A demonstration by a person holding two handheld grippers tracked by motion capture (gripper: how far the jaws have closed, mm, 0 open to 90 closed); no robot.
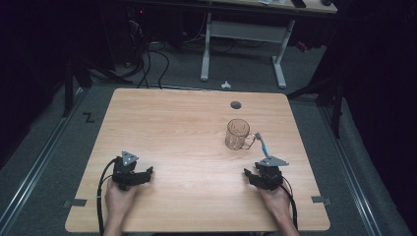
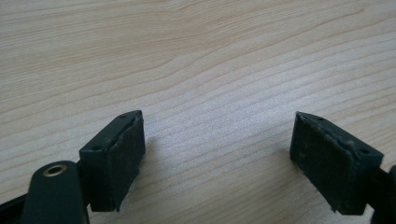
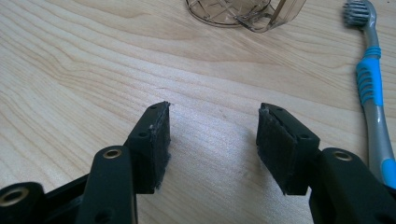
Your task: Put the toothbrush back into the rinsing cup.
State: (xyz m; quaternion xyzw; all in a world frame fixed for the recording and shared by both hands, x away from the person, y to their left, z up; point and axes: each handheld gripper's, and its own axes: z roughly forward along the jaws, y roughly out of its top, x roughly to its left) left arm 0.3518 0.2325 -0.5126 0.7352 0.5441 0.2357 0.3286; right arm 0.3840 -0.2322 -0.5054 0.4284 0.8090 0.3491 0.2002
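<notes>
In the high view you see the table [image 1: 196, 147] evenly lit from above, while the floor and room around it fall off into near black, deepest at the left and right edges. The picture there is soft and slightly grainy, so small detail is hard to read. In the left gripper view the wood grain is sharp in the middle distance and washes out pale toward the top; faint, soft-edged shadows lie beside the black pads [image 2: 123, 158], which are a little blurred up close. In the right gripper view you find the same diffuse light, weak shadows, and no hard glare; the transparent mug [image 3: 238, 11] catches only mild highlights.
</notes>
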